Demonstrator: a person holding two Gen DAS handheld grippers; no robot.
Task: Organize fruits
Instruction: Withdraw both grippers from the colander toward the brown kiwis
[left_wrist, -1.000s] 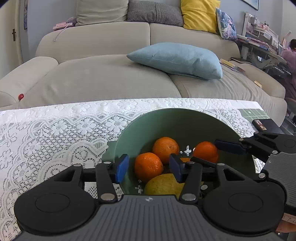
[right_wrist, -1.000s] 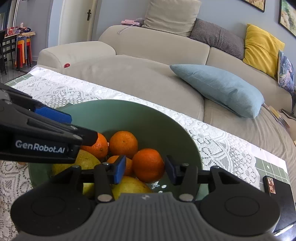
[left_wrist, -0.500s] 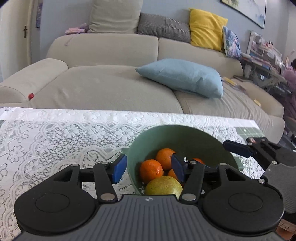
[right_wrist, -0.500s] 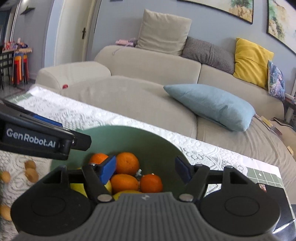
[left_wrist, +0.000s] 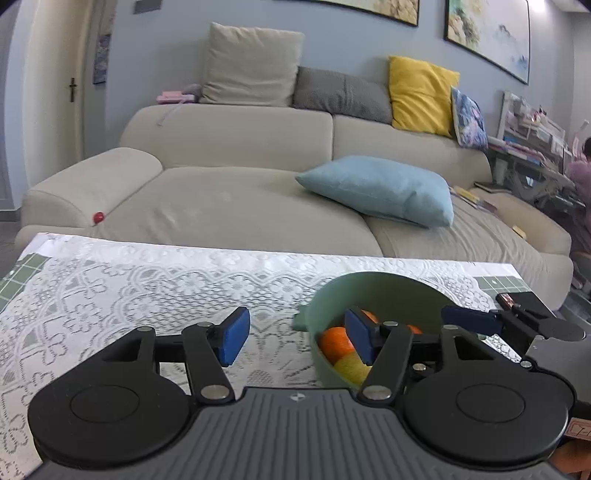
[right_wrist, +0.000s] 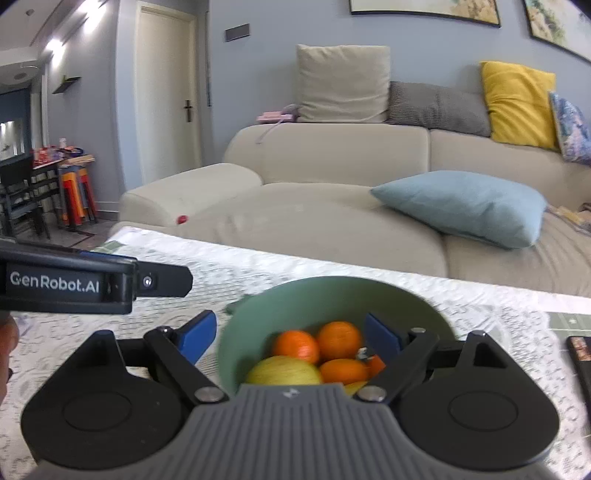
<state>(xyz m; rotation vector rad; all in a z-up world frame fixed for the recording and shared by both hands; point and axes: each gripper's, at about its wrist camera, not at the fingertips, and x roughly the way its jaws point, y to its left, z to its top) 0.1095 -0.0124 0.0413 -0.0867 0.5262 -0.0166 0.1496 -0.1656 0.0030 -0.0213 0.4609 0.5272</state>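
Oranges (right_wrist: 338, 339) and a yellow fruit (right_wrist: 282, 371) sit half-hidden in my green bowl (right_wrist: 332, 295), blurred. Left claw (left_wrist: 295, 338) and right claw (right_wrist: 291, 336) both gape wide, empty.

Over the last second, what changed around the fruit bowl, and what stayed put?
Both grippers pulled up and back from the green bowl: it now looks smaller and lower in both views, with more sofa and wall showing. The left gripper and right gripper opened wider; neither took or let go of anything. The oranges and yellow fruit stayed in the bowl on the lace tablecloth.
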